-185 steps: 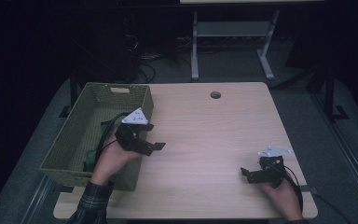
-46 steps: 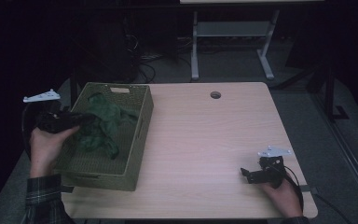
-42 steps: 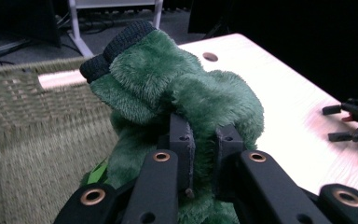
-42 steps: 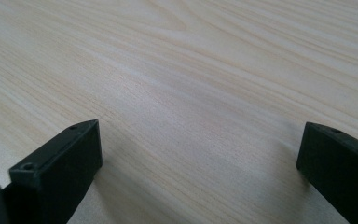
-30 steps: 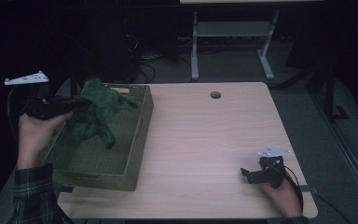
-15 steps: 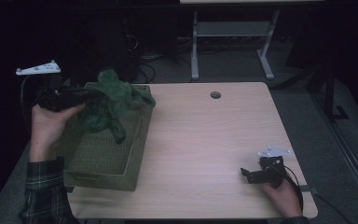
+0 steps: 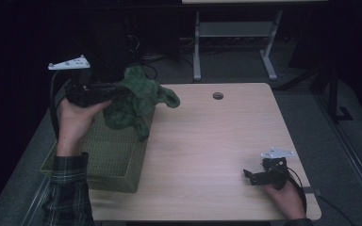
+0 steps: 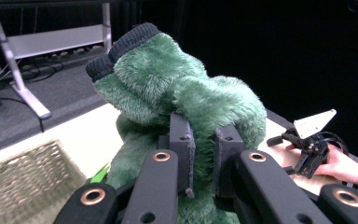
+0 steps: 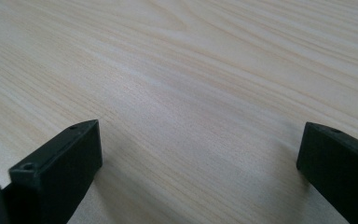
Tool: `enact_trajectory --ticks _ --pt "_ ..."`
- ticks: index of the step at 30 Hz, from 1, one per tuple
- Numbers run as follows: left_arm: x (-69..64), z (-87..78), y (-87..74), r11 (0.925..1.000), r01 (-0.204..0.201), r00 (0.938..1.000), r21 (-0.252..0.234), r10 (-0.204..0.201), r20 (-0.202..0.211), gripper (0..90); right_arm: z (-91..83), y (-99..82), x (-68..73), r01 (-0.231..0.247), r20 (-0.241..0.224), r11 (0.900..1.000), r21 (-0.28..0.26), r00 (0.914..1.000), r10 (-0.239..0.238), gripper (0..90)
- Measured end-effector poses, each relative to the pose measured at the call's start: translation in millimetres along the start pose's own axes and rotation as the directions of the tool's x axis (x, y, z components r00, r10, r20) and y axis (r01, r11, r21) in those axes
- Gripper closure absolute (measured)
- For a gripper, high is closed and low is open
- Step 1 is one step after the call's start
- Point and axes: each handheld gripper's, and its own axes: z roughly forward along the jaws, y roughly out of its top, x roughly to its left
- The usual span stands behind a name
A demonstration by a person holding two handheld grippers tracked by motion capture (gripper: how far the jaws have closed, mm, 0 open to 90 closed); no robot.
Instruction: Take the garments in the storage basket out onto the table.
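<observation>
While the person's left hand (image 7: 78,123) is raised above the near-left part of the green woven basket (image 7: 108,155), the left tool (image 7: 115,92) is pinched nearly closed on a fuzzy green cloth item (image 7: 139,101). That cloth hangs clear of the basket, over its right wall and the far-left edge of the counter (image 7: 207,141). From the left gripper view, the two black pads (image 8: 182,144) press into the plush pile from either side, and a dark ribbed cuff (image 8: 121,49) tops the bundle. A round hole (image 7: 218,95) sits in the counter near its far edge. At the near-right corner, the right tool (image 7: 249,175) rests low on the wood in the person's right hand (image 7: 285,197), well apart from the cloth. Its jaws stand wide apart with only bare wood grain between them in the right gripper view.
</observation>
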Motion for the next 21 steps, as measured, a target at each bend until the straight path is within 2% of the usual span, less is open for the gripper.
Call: enact_trajectory --ticks 9,21 --pt "-19.9 31.7 2.3 0.9993 -0.029 0.9994 0.023 0.028 0.019 81.2 0.0 0.0 0.0 0.000 0.000 1.0000 0.000 1.0000 0.000 0.0" --pt "-48.9 83.3 -6.1 0.9966 -0.049 0.9956 0.066 0.044 0.083 81.3 -0.1 0.0 0.1 -0.002 -0.001 1.0000 0.000 1.0000 0.002 0.0"
